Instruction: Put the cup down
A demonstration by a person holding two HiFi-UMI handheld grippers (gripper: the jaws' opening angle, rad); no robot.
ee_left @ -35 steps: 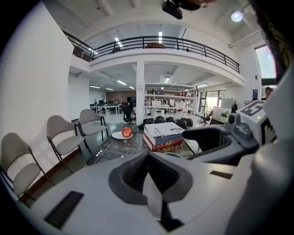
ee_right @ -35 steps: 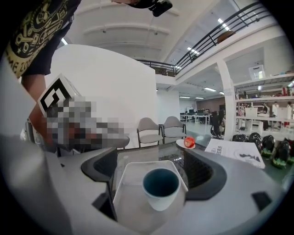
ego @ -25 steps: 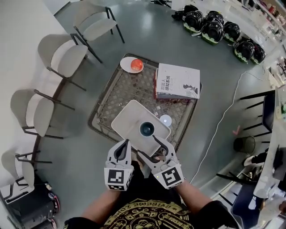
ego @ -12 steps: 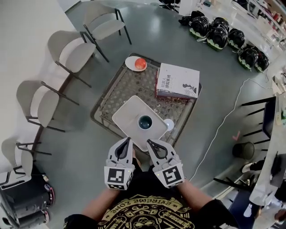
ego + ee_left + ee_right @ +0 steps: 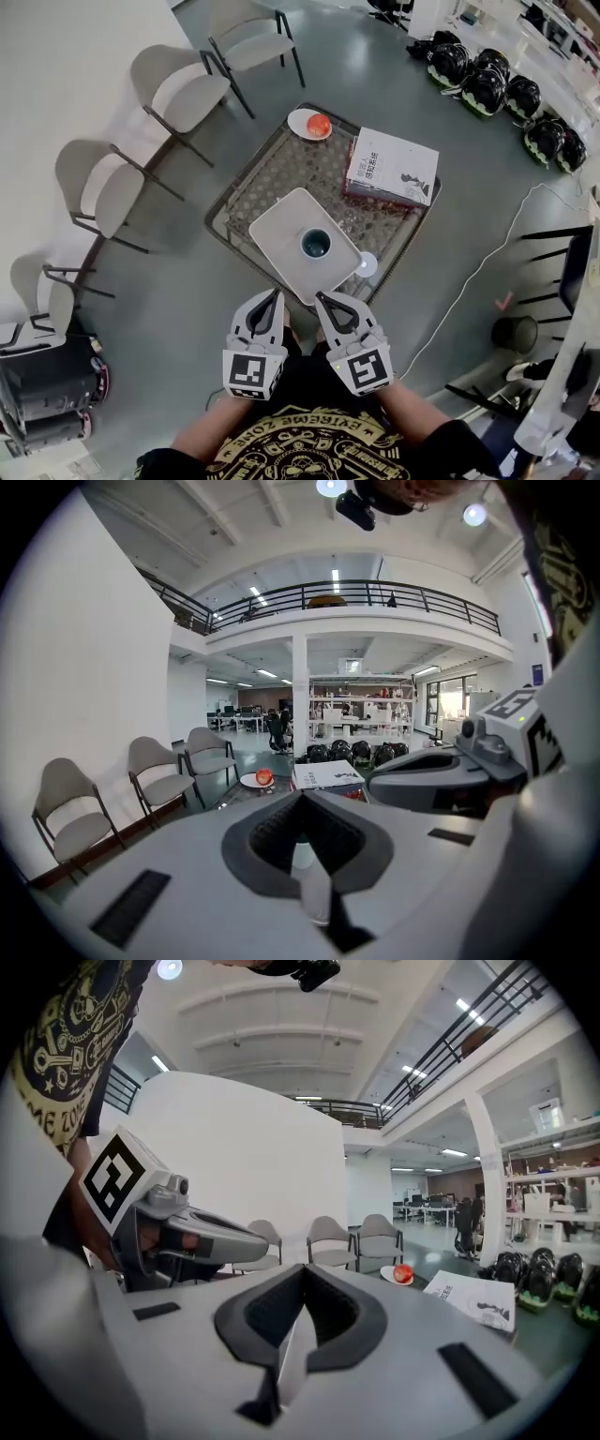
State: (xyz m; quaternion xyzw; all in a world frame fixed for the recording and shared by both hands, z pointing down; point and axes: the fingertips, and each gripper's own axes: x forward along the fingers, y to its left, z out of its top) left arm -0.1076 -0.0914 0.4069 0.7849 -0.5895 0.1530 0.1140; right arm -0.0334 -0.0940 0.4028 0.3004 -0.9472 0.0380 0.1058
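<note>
A dark teal cup (image 5: 316, 245) stands upright in the middle of a white tray (image 5: 277, 234) on the wire-mesh table (image 5: 246, 199). Both grippers hang side by side short of the table's near edge, apart from the tray. My left gripper (image 5: 277, 293) is shut and empty, its tips meeting (image 5: 302, 797). My right gripper (image 5: 322, 298) is also shut with nothing between its jaws (image 5: 303, 1269). Neither gripper touches the cup.
On the table lie a white book (image 5: 392, 167), a plate with a red fruit (image 5: 311, 124) at the far corner, and a small white disc (image 5: 367, 265) beside the tray. Grey chairs (image 5: 178, 89) line the left wall. Black helmets (image 5: 487, 84) sit on the floor far right.
The right gripper, open at the tray's near edge a second ago, has shut. Both grippers have drawn back from the table. The cup stays on the tray.
</note>
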